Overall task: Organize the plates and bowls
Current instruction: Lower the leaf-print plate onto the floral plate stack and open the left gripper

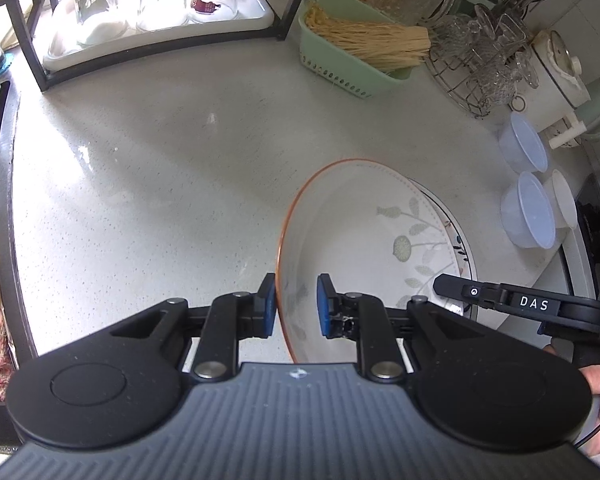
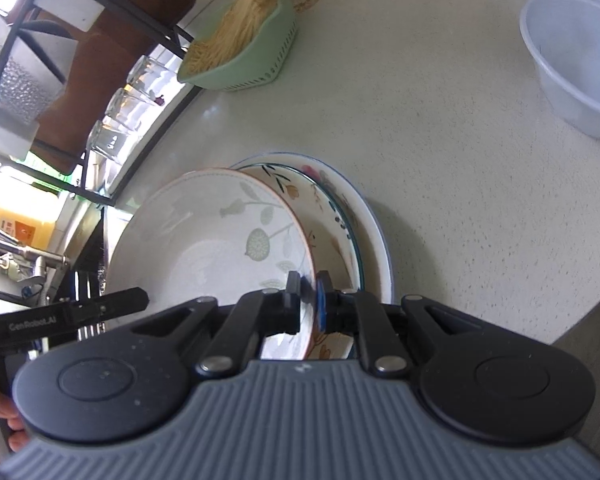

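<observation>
A leaf-patterned plate [image 2: 220,240] is gripped at opposite rims by the left hand-held gripper [image 1: 296,304] and right hand-held gripper [image 2: 308,300], tilted over stacked plates [image 2: 340,208] near the desk's [image 1: 160,160] edge.

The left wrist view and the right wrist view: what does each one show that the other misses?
Only the left wrist view shows the sink edge and the white jar. Only the right wrist view shows the tap and the two plates stacked under the leaf-patterned plate. Both show that plate, the green basket and the upturned glasses.
</observation>
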